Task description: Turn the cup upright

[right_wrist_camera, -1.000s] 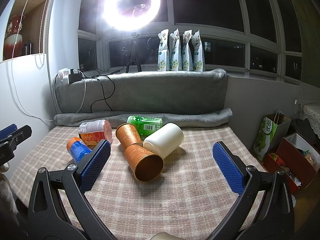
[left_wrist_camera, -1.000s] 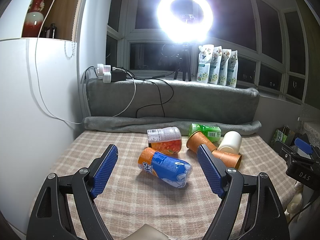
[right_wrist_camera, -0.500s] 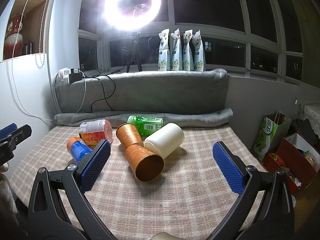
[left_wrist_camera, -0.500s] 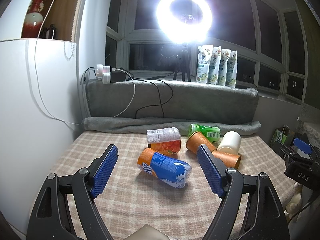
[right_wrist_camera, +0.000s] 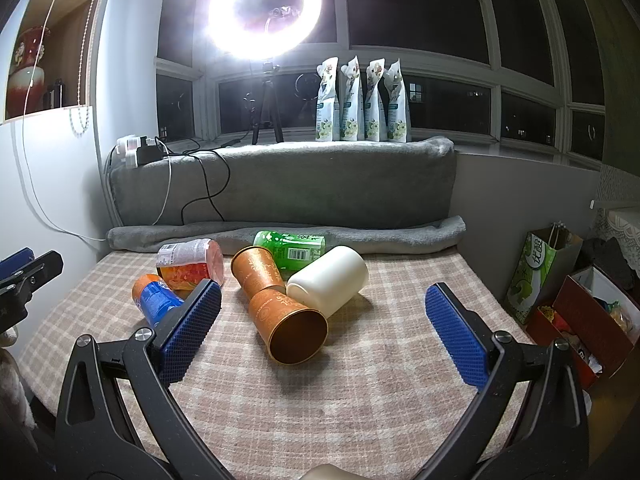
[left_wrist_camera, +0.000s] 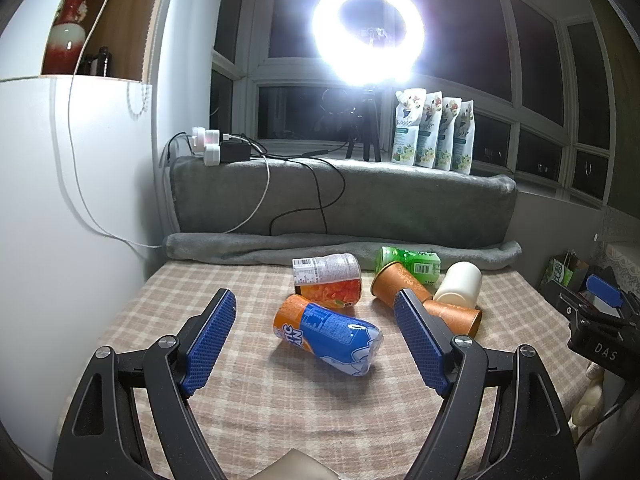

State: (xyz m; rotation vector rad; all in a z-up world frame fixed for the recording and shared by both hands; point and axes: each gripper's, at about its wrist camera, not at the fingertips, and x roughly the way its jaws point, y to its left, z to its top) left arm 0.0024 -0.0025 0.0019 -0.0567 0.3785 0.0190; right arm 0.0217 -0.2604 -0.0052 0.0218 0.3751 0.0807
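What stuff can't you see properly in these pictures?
- Nearer orange paper cup: in the left wrist view, a blue finger pad of the left gripper covers part of it.
- Blue and orange drink bottle: in the right wrist view, the right gripper hides its far end.
- White plastic cup: its mouth faces away, so the inside is unseen.
- Four pouches on the sill: print too small.
- Ring light: glare washes out its middle.

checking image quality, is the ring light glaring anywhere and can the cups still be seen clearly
Left wrist view: ring light blooms white, washing out its stand. Right wrist view: same glare, yet the near orange cup and white cup stay sharp, casting soft shadows on the checked cloth.
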